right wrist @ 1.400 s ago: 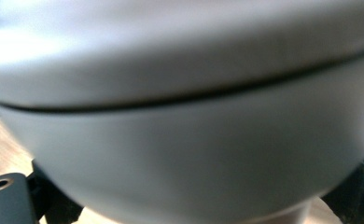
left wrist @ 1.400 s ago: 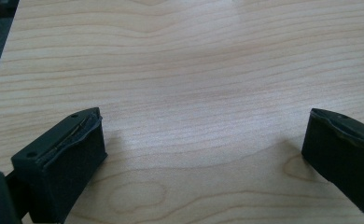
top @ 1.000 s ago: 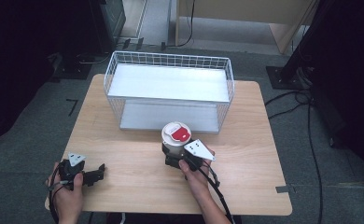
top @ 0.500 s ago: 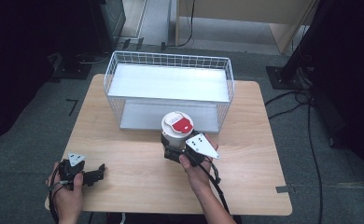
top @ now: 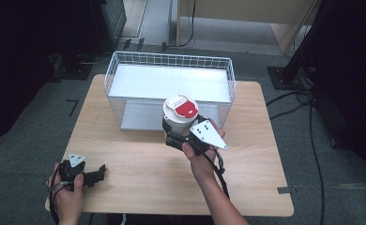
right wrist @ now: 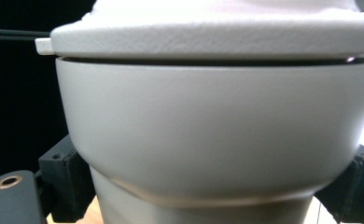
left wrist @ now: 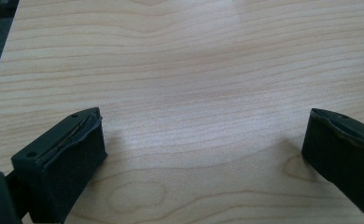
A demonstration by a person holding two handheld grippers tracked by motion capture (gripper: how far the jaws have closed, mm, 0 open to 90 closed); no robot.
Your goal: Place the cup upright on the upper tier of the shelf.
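A white lidded cup [top: 179, 114] with a red label on its lid hangs above the table in front of the wire basket [top: 170, 60]. My right gripper [top: 174, 136] is shut on the cup's body, a jaw on each side. In the right gripper view the cup [right wrist: 208, 126] looms very close, lid on top, gripper [right wrist: 208, 191] clamped low on it. My left gripper [top: 96, 175] rests at the table's front left corner, held by a hand. In the left gripper view this gripper [left wrist: 203, 154] stands open over bare wood with nothing between its jaws.
The wire basket has a white shelf [top: 171, 84] inside and takes up the back of the wooden table [top: 139, 173]. Dark equipment and cables stand on the floor around the table. A wooden cabinet [top: 247, 14] is at the far back.
My right gripper has lifted the cup and carried it up and toward the basket. The left gripper has stayed in place.
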